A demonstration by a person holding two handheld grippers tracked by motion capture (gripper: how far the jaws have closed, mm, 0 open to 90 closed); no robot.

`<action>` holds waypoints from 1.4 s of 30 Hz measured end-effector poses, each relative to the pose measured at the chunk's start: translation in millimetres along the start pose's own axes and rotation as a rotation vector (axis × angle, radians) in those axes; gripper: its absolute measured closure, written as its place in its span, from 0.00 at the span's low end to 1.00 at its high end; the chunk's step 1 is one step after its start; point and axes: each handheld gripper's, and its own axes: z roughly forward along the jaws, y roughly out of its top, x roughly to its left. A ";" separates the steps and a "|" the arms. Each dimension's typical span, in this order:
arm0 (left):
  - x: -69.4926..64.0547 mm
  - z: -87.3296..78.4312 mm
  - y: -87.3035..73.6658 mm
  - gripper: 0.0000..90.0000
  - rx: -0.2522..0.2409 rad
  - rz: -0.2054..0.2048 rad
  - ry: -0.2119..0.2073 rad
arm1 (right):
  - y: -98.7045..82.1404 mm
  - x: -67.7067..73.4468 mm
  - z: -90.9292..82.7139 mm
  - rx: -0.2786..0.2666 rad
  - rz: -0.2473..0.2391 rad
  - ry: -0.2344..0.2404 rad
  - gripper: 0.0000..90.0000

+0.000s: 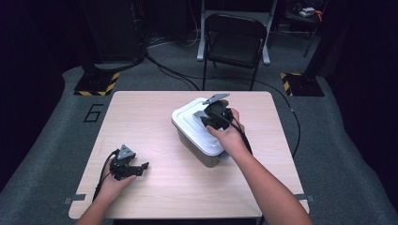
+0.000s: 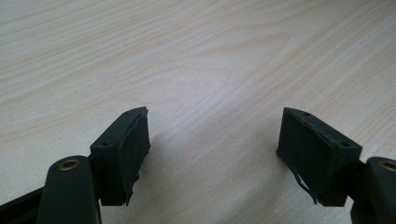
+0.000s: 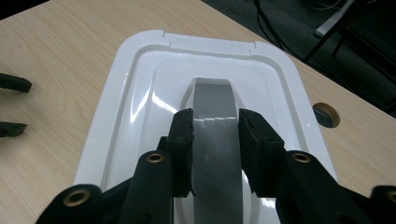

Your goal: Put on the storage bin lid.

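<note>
Right tongs [image 3: 215, 154]: we grip the grey handle [image 3: 214, 100] of the white lid [image 3: 140, 84], apparently to lift it off its bin [image 1: 199, 151], mid-right tabletop [image 1: 141, 112]. Left tongs [image 2: 212, 154]: wide, empty, resting near-left.

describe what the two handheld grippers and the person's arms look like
Both the left gripper and the right gripper are black, each with two blocky padded jaws on arms with brass-ringed pivots. Each carries a grey three-cornered plate and trails a black cable. The forearms are bare, with no sleeves in view.
</note>
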 end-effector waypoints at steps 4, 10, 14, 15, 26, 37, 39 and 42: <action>0.0 -0.1 0.0 0.28 0.000 0.000 0.001 | -0.5 1.7 2.8 -0.008 -0.019 0.006 0.74; 0.0 -0.1 0.0 0.28 0.000 0.000 0.001 | -4.7 2.2 6.5 -0.001 -0.013 0.012 0.74; 0.0 -0.1 0.0 0.28 0.000 0.000 0.001 | -7.1 0.6 7.2 -0.004 -0.015 0.014 0.74; 0.0 -0.1 0.0 0.28 0.000 0.000 0.001 | -7.1 0.6 7.2 -0.004 -0.015 0.014 0.74; -0.1 -0.2 -0.1 0.28 0.000 0.000 0.001 | -12.0 -0.4 7.3 -0.015 -0.008 0.022 0.74; -0.3 -0.1 -0.2 0.28 0.000 -0.003 0.000 | -12.1 -3.8 5.8 -0.021 0.007 0.031 0.58; -0.5 -0.1 -0.2 0.28 -0.001 -0.005 0.000 | -11.5 -4.7 3.5 -0.035 0.018 0.029 0.55; -0.2 -0.2 -0.2 0.28 -0.001 0.000 0.000 | -12.0 -6.3 -2.1 -0.033 0.049 0.032 0.50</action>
